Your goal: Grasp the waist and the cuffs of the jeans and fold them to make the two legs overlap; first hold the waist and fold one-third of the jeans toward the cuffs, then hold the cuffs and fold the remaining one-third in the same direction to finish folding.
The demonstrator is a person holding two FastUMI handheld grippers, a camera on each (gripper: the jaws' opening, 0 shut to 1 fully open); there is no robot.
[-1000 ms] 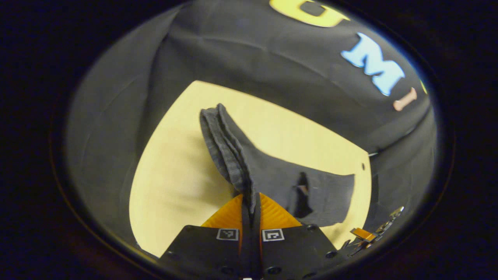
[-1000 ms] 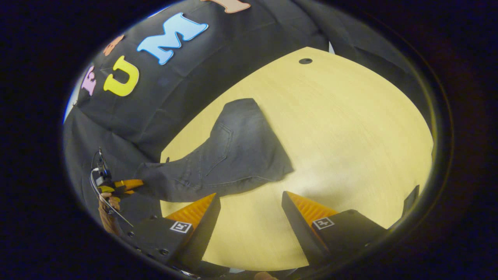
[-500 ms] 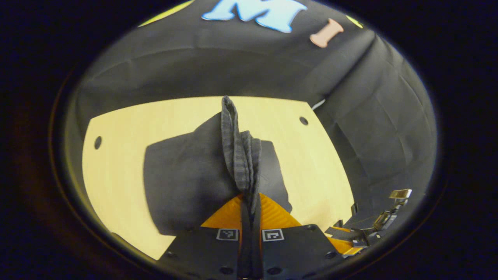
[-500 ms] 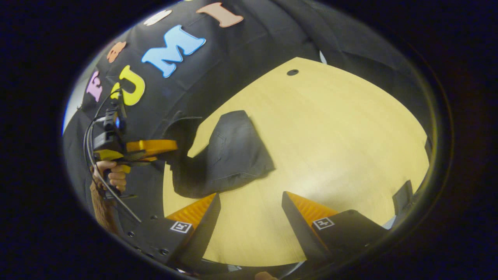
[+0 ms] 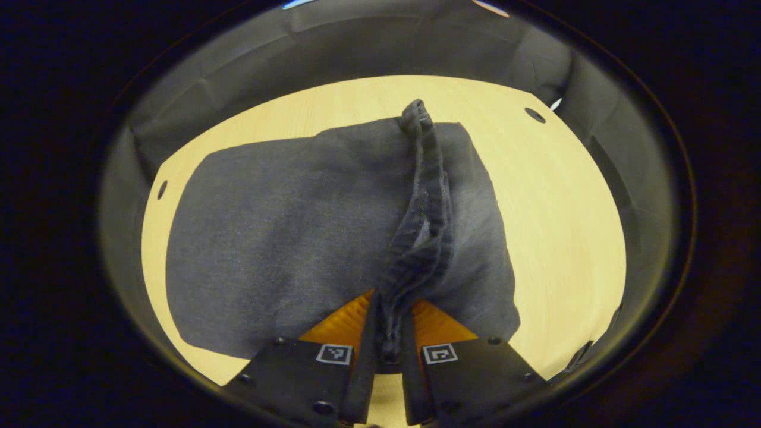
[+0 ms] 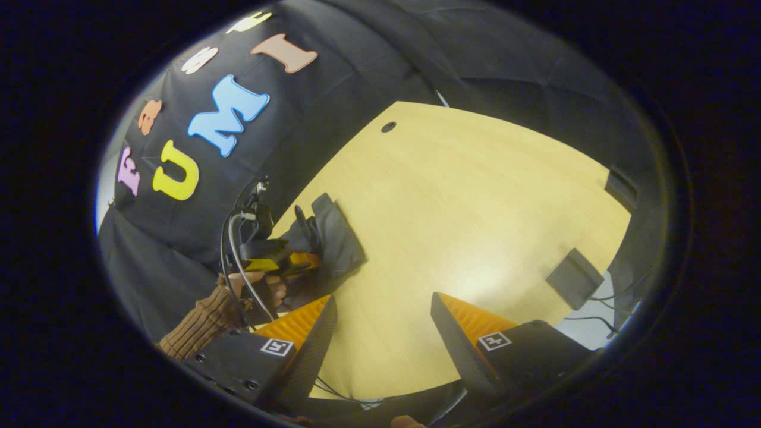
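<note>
- Jeans (image 5: 285, 232): we see dark denim lying folded on the counter (image 5: 559, 196), its bunched cuffs (image 5: 425, 196) raised above the folded part.
- Left hand-held gripper (image 5: 389, 333): clenched on the cuffs.
- Right hand-held gripper (image 6: 383, 333): released, jaws wide apart over bare counter, well apart from the jeans.
- Hand (image 6: 255, 285), ribbed sleeve (image 6: 199, 324): holding the left hand-held gripper.

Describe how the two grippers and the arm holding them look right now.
Each gripper, left and right, has black blocks carrying small square black-and-white markers. In the right gripper view, the left one shows a yellow-and-black body trailing cables, held by a hand in a brown ribbed sleeve.
</note>
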